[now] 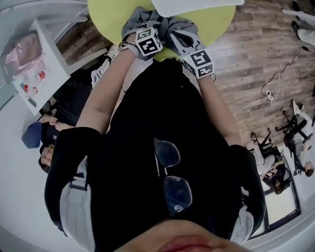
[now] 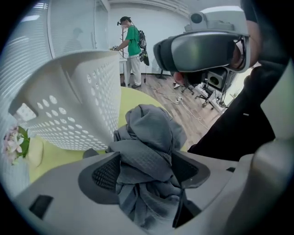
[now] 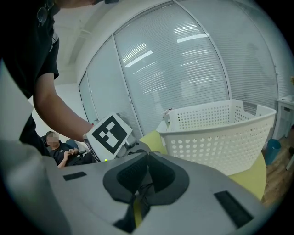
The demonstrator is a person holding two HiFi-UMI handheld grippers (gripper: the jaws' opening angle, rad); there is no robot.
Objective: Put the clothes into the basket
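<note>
A bunched grey garment (image 2: 147,137) rests at the near edge of a yellow-green round table (image 1: 108,15), seen also in the head view as a grey heap (image 1: 140,17). My left gripper (image 2: 147,170) stands open around it, the cloth filling the gap between its wide-set pads. My right gripper (image 3: 148,159) is shut with its pads meeting and no cloth showing between them; in the head view it (image 1: 172,32) lies right beside the left gripper (image 1: 140,25). A white perforated basket (image 2: 78,101) stands on the table just beyond the garment; its rim (image 3: 216,110) shows at the right.
A person in a green shirt (image 2: 131,46) stands far across the room. Seated people (image 1: 47,142) are at the left by a white shelf (image 1: 34,64). Cables (image 1: 266,93) trail over the wood floor. Flowers (image 2: 14,140) sit behind the basket. Glass walls stand beyond.
</note>
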